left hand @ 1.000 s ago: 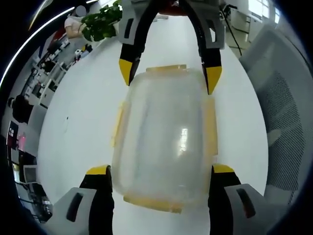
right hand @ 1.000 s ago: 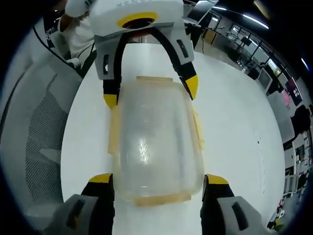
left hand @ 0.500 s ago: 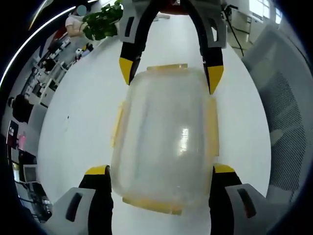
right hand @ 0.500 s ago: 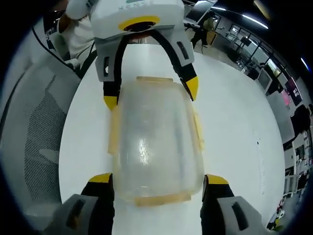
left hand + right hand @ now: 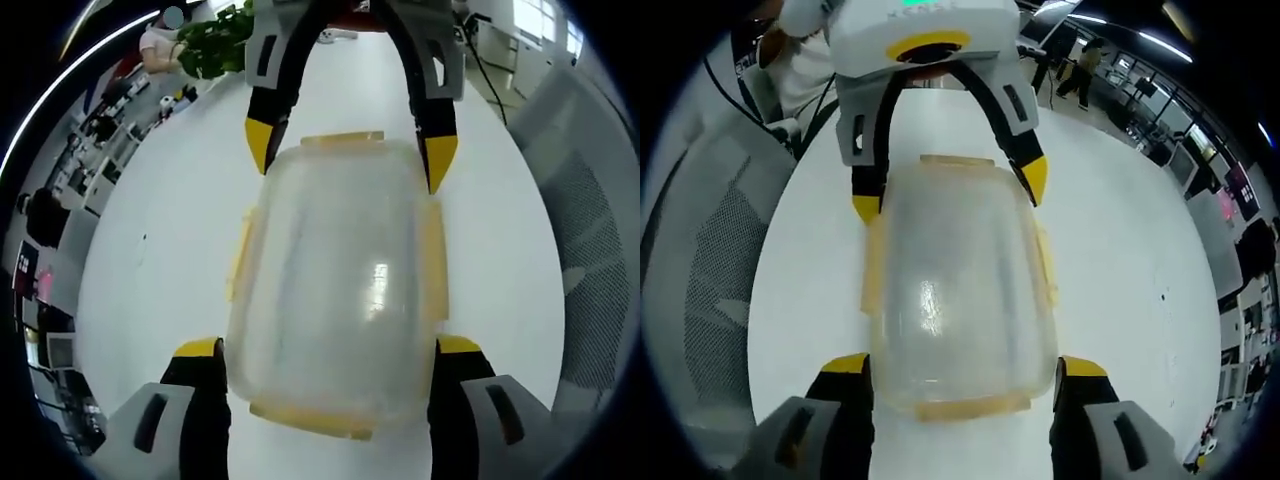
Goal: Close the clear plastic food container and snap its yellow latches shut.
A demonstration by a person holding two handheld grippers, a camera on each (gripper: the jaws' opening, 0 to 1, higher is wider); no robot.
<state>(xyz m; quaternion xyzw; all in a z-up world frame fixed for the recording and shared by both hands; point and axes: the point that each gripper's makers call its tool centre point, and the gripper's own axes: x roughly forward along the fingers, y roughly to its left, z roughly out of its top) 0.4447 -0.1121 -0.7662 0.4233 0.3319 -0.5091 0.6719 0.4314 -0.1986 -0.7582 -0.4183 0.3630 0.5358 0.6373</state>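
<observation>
Container (image 5: 335,290) flat on white bench (image 5: 170,230), lid seated, framed end to end by both tools. Left tool (image 5: 325,350) spread, tips straddling near corners; right tool (image 5: 960,370) spread likewise at opposite end, probably to steady the box and line up on end latches (image 5: 970,407). Contact with plastic hard to judge. Side latches (image 5: 433,260) lying flat against wall; whether snapped or loose, cannot tell. Contents lost behind cloudy lid.

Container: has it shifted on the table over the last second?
No. The container keeps the same place between both tongs; only the background has drifted, so the hands moved slightly.
</observation>
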